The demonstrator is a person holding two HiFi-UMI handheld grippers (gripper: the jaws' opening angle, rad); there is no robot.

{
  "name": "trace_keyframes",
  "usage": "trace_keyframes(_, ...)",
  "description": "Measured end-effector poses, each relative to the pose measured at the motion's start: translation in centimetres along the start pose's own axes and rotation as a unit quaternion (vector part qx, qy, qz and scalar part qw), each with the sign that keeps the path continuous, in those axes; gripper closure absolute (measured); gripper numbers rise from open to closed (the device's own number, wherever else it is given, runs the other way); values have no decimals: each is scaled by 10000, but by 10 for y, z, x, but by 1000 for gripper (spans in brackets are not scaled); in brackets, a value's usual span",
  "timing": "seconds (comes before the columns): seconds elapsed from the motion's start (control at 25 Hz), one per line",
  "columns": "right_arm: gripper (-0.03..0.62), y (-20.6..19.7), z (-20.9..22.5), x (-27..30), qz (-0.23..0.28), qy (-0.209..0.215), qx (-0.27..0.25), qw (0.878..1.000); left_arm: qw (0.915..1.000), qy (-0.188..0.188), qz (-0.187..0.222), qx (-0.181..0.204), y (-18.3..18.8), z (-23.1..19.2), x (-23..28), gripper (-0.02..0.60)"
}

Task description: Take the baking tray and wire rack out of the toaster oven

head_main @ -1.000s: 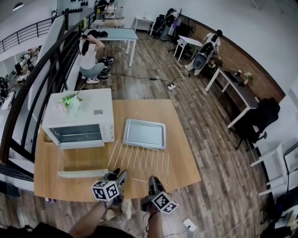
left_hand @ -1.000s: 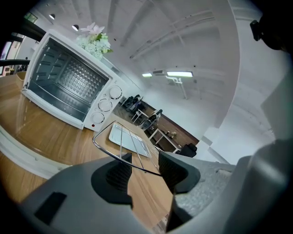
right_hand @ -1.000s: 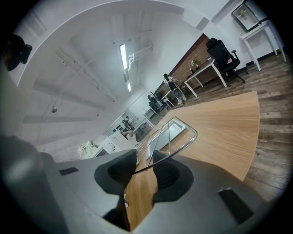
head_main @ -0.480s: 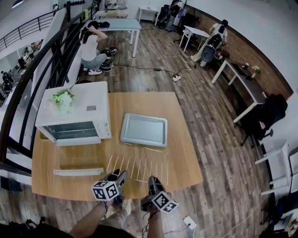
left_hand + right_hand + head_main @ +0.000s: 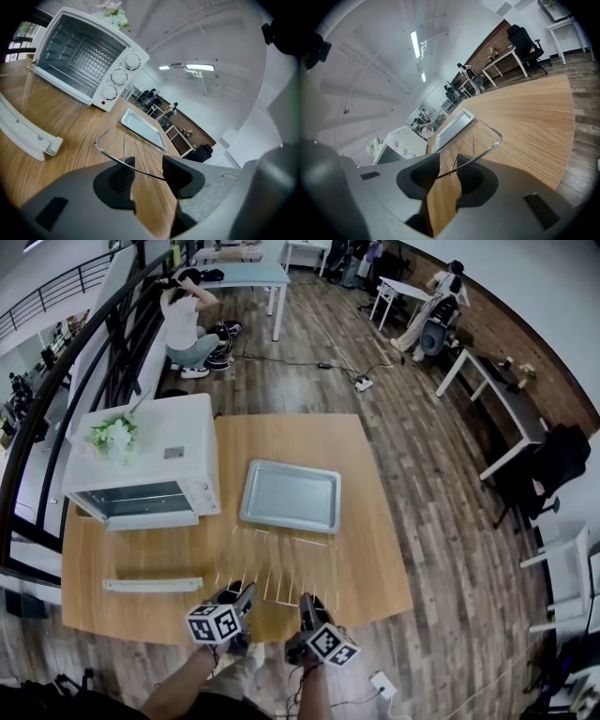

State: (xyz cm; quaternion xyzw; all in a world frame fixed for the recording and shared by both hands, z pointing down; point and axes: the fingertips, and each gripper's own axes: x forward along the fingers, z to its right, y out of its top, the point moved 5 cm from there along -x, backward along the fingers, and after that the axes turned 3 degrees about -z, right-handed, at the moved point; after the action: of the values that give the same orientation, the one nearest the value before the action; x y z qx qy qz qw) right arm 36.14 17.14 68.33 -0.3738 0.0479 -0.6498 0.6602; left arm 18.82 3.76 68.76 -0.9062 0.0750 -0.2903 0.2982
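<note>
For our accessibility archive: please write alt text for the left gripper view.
The left gripper's tongs hold a wire rack's near rim above a wooden table. Beyond lie a baking tray and an open white toaster oven.

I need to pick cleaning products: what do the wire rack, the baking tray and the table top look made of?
The wire rack: thin bare metal rods, shiny, likely chromed or stainless steel. The baking tray: sheet metal, dull grey matte finish, maybe aluminium. The table top: wood or wood-look laminate, light brown with visible grain.
</note>
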Motion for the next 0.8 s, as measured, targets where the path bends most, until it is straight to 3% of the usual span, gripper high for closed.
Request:
trace_keyframes(0.56, 472, -5, 21, 21, -246, -50, 107, 9996, 9996, 217, -125, -136, -9, -11, 19, 397)
trace_keyframes(0.8, 457, -10, 30, 26, -443, -224, 217, 9985, 9985, 335, -419, -141, -16, -17, 27, 387)
